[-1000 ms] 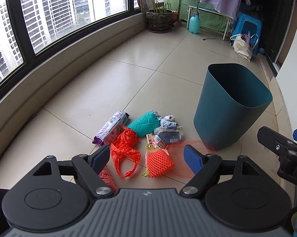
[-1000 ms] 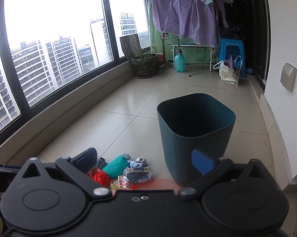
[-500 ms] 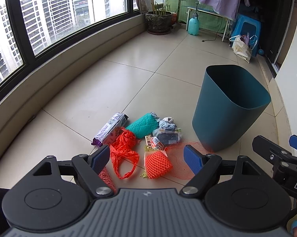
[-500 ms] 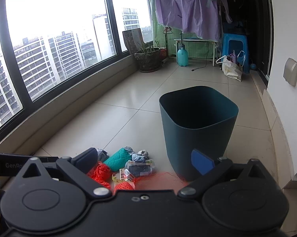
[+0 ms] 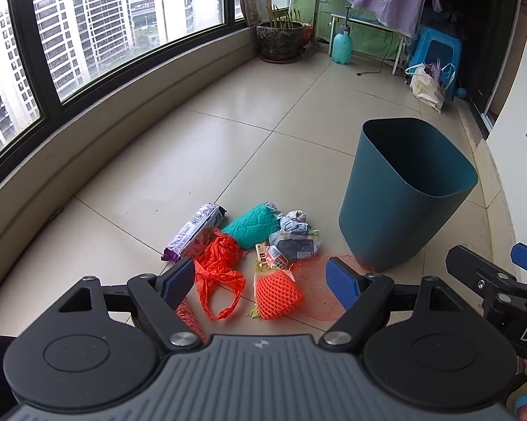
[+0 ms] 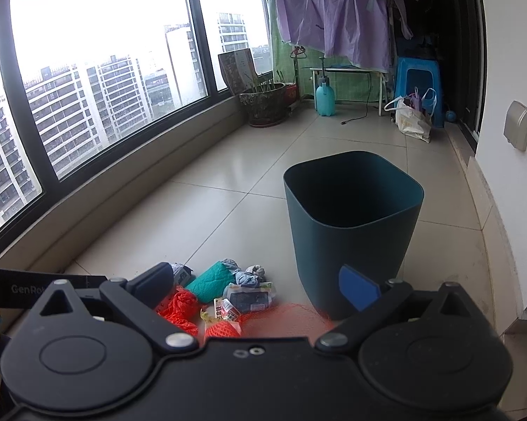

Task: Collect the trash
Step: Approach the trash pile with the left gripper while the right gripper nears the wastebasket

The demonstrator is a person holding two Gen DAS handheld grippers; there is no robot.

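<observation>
Teal bin point(image 5: 404, 193): upright on floor tiles, mouth open. Trash pile point(image 5: 249, 249): on floor just left of bin, orange net point(image 5: 277, 293) nearest camera. Left claw point(image 5: 261, 280) and right claw point(image 6: 260, 286): both spread wide, holding nothing, above pile.

My left gripper point(image 5: 260, 280) has black arms and blue pads; my right gripper point(image 6: 263, 286) matches. The bin point(image 5: 404, 193) is dark teal. I see an orange net point(image 5: 277, 291), an orange-red plastic bag point(image 5: 218, 263), a teal quilted wad point(image 5: 253, 226), and a purple-and-white printed packet point(image 5: 195, 233) on beige tiles point(image 5: 193, 147)
</observation>
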